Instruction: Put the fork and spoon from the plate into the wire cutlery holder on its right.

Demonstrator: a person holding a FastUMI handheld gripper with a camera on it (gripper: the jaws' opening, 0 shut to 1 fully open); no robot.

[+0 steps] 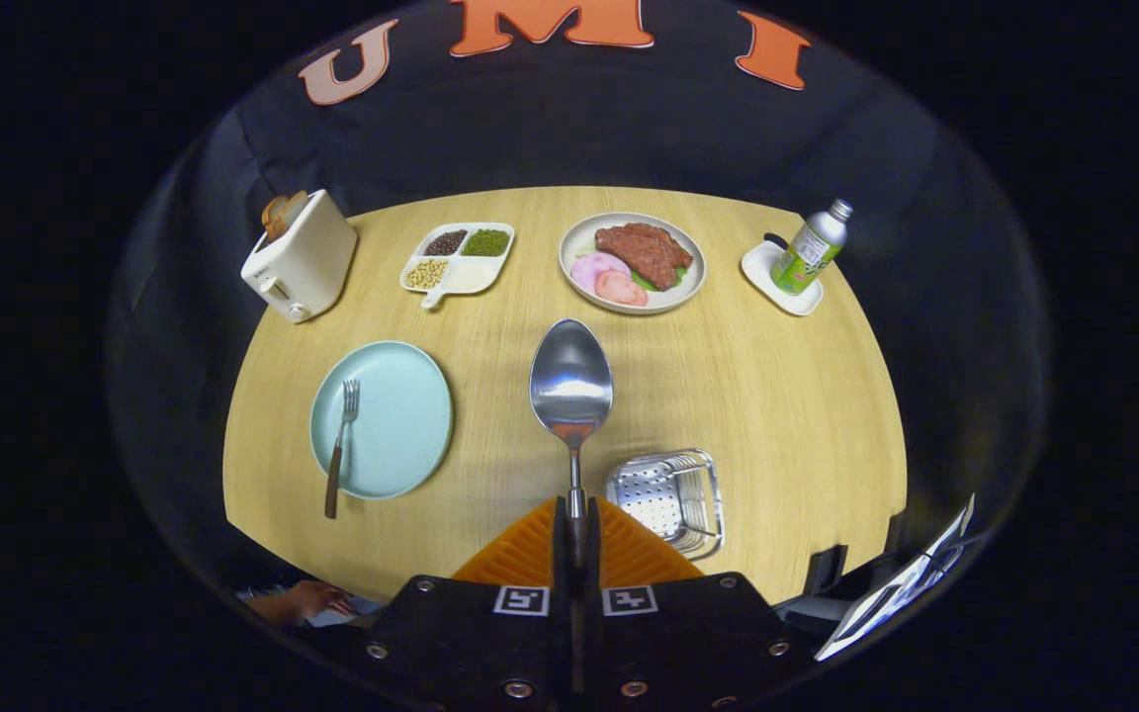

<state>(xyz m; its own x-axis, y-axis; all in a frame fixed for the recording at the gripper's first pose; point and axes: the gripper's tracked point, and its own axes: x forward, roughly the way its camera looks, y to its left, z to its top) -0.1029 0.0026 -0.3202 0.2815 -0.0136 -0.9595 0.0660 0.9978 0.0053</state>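
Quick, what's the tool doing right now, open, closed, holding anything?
Tool: closed on the spoon handle, both fingers pressing it, bowl pointing ahead above the table, with the wire cutlery holder just to its right.

Toaster (300,259) w/ bread, divided bean tray (458,258), meat dish (633,263), bottle (812,247) on white coaster (780,279).

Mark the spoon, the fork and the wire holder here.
spoon (570,381): gripper view, on its bowl, ahead of the shut fingers.
fork (341,435): gripper view, on its neck, over the plate.
wire holder (711,499): gripper view, on its right rim.
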